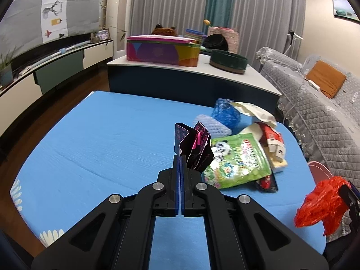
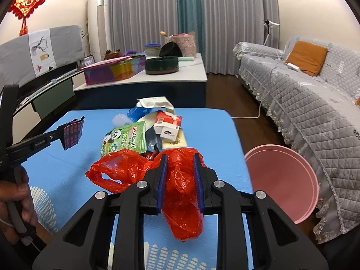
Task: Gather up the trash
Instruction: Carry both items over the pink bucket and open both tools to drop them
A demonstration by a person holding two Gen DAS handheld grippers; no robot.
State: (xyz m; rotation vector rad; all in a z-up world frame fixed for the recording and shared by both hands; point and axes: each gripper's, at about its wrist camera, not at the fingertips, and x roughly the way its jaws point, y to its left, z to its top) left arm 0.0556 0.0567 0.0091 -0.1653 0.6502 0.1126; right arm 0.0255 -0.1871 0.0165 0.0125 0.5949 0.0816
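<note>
Fingers of the right gripper [image 2: 179, 177] clamp the red plastic bag [image 2: 180, 193] nearest the pink bin [image 2: 285, 180], just left of its rim, while the left gripper [image 1: 180, 157], farther left, pinches a black wrapper [image 1: 193, 148].

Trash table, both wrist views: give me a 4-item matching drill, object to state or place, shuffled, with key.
Things:
1. black-and-pink wrapper
2. red plastic bag
3. green panda pouch
4. pink bin

States or places:
A. lying flat in the pile on the blue table
B. pinched in the left gripper, lifted off the table
C. beside the table, on the sofa side
D. bunched between the right gripper pads

Pairs: 1-B, 2-D, 3-A, 4-C
</note>
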